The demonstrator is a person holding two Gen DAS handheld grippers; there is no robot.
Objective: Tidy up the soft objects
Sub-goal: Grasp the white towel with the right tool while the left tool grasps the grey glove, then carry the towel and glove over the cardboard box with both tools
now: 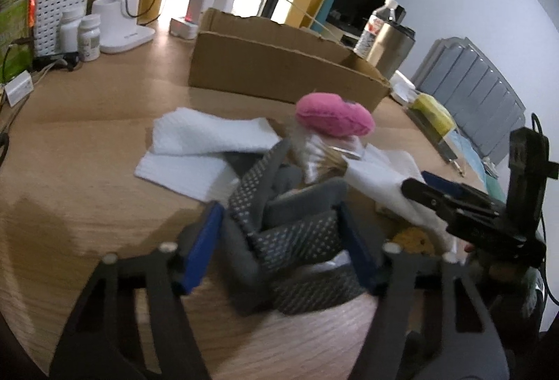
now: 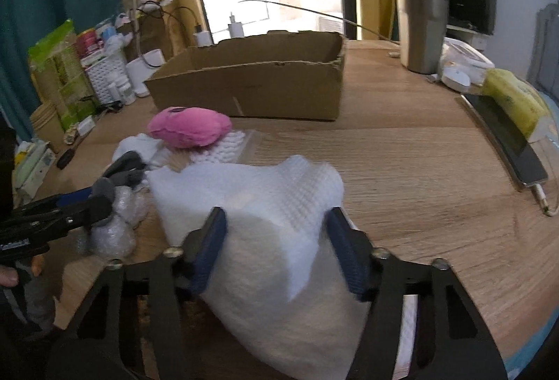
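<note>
My left gripper (image 1: 279, 233) has its blue fingers around a grey dotted sock (image 1: 297, 240), bunched on the wooden table; it also shows in the right wrist view (image 2: 80, 202). My right gripper (image 2: 276, 247) holds a white textured cloth (image 2: 265, 223) between its fingers, and shows in the left wrist view (image 1: 436, 195). A pink plush (image 1: 332, 116) (image 2: 190, 126) lies on a white bag beyond both. Another white cloth (image 1: 206, 142) lies flat to the left. An open cardboard box (image 1: 279, 62) (image 2: 258, 79) stands farther back.
A steel tumbler (image 2: 421, 23) and water bottle (image 1: 374, 27) stand right of the box. A phone (image 2: 503, 142) and yellow pack (image 2: 513, 100) lie at the right edge. A lamp base (image 1: 122, 23), pill bottles (image 1: 87, 34), chargers and a white basket (image 1: 59, 13) crowd the back left.
</note>
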